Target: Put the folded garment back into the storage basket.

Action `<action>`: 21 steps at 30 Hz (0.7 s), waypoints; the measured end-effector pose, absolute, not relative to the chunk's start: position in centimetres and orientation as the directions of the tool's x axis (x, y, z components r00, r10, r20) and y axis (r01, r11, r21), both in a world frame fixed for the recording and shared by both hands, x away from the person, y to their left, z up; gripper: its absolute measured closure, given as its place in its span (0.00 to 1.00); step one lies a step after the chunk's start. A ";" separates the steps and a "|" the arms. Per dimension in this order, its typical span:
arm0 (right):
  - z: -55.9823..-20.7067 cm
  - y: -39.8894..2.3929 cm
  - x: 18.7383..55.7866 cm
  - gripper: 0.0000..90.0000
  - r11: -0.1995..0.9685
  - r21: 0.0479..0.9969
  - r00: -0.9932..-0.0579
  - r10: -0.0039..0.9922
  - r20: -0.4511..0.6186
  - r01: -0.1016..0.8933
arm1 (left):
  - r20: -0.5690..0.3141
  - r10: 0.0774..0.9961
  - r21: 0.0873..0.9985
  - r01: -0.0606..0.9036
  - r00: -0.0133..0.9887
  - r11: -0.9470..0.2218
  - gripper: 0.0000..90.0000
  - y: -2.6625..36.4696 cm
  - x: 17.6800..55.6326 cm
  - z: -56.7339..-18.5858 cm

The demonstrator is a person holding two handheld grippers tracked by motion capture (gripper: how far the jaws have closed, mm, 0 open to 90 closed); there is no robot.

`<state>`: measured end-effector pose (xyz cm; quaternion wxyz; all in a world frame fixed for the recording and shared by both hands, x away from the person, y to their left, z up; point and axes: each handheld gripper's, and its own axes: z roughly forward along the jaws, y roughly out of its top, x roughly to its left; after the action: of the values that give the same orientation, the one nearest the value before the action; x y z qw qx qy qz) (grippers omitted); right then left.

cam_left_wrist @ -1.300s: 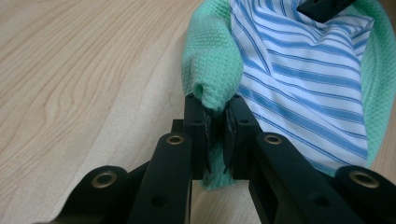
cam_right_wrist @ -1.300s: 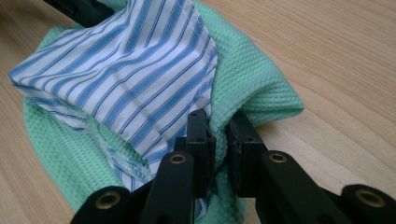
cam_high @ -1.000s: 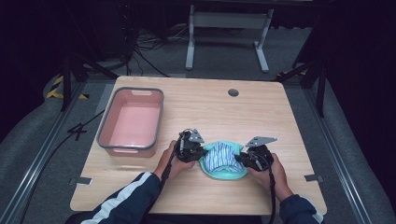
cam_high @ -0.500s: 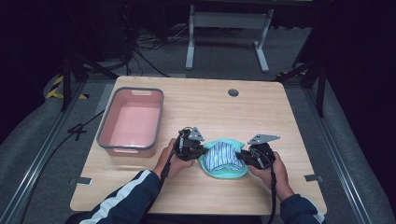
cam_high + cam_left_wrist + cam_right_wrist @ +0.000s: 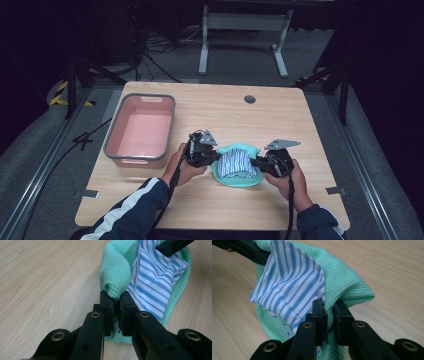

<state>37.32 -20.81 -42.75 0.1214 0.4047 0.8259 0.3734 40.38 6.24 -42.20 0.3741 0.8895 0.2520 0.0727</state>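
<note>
a: both grippers have come a little nearer to the person since one second ago, and the bundle came with them.

b: what do they hold?

a: the left gripper [image 5: 216, 156] has its jaws pressed on a fold of the green cloth [image 5: 115, 272]. the right gripper [image 5: 254, 162] pinches the other side of the same cloth. a striped cloth [image 5: 287, 280] lies inside it.

b: where is the bundle?

a: on the table [image 5: 300, 115], near the front edge, between the two hands. the pink bin [image 5: 141, 131] stands to the left, apart from it.

b: which step is this?

a: i think they gather the green cloth around the striped one. next move probably needs both pinches to stay firm while lifting together, maybe toward the bin.
</note>
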 end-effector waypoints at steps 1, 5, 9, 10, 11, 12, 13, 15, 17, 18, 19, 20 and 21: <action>-42.7 -20.8 37.3 0.90 0.394 0.715 -0.643 0.759 0.102 0.578 | -0.058 0.501 0.699 0.394 0.863 -0.597 0.92 6.3 40.4 -42.0; -42.2 -20.8 37.6 0.90 0.378 0.724 -0.641 0.759 0.115 0.577 | -0.055 0.505 0.705 0.392 0.861 -0.591 0.92 6.4 40.5 -41.3; -41.7 -20.6 37.8 0.90 0.367 0.733 -0.639 0.760 0.120 0.573 | -0.042 0.503 0.706 0.382 0.863 -0.597 0.92 6.7 40.6 -40.6; -41.6 -20.5 37.8 0.90 0.367 0.731 -0.639 0.760 0.121 0.575 | -0.040 0.505 0.709 0.380 0.862 -0.595 0.92 6.8 40.6 -40.5; -41.4 -20.4 37.9 0.90 0.367 0.733 -0.641 0.758 0.121 0.573 | -0.040 0.506 0.710 0.381 0.861 -0.592 0.92 6.8 40.6 -40.4; -41.4 -20.3 38.0 0.90 0.369 0.734 -0.642 0.757 0.118 0.570 | -0.038 0.509 0.708 0.382 0.860 -0.593 0.92 7.0 40.7 -40.2; -41.2 -20.2 38.1 0.90 0.369 0.736 -0.644 0.756 0.118 0.568 | -0.036 0.507 0.707 0.380 0.861 -0.596 0.92 7.1 40.7 -40.0; -41.0 -19.9 38.2 0.90 0.366 0.738 -0.645 0.755 0.120 0.567 | -0.034 0.511 0.713 0.378 0.859 -0.590 0.92 7.4 40.8 -39.6; -40.7 -19.8 38.3 0.90 0.364 0.741 -0.645 0.754 0.121 0.564 | -0.035 0.516 0.712 0.383 0.856 -0.589 0.92 7.6 40.7 -39.2; -40.5 -19.7 38.4 0.90 0.363 0.743 -0.646 0.753 0.121 0.562 | -0.030 0.517 0.714 0.380 0.856 -0.588 0.92 7.7 40.8 -39.0; -40.3 -19.5 38.4 0.90 0.361 0.745 -0.646 0.754 0.121 0.561 | -0.028 0.520 0.719 0.379 0.853 -0.583 0.92 7.9 40.8 -38.7; -40.0 -19.4 38.5 0.90 0.363 0.748 -0.650 0.751 0.118 0.556 | -0.030 0.521 0.718 0.381 0.853 -0.583 0.92 8.0 40.7 -38.5; -39.8 -19.3 38.5 0.90 0.366 0.749 -0.652 0.750 0.114 0.553 | -0.025 0.523 0.721 0.378 0.852 -0.581 0.92 8.2 40.7 -38.3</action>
<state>38.53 -19.27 -39.80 0.1239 0.3983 0.8172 0.3976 40.71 8.24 -38.26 0.3800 0.8840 0.2549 0.0955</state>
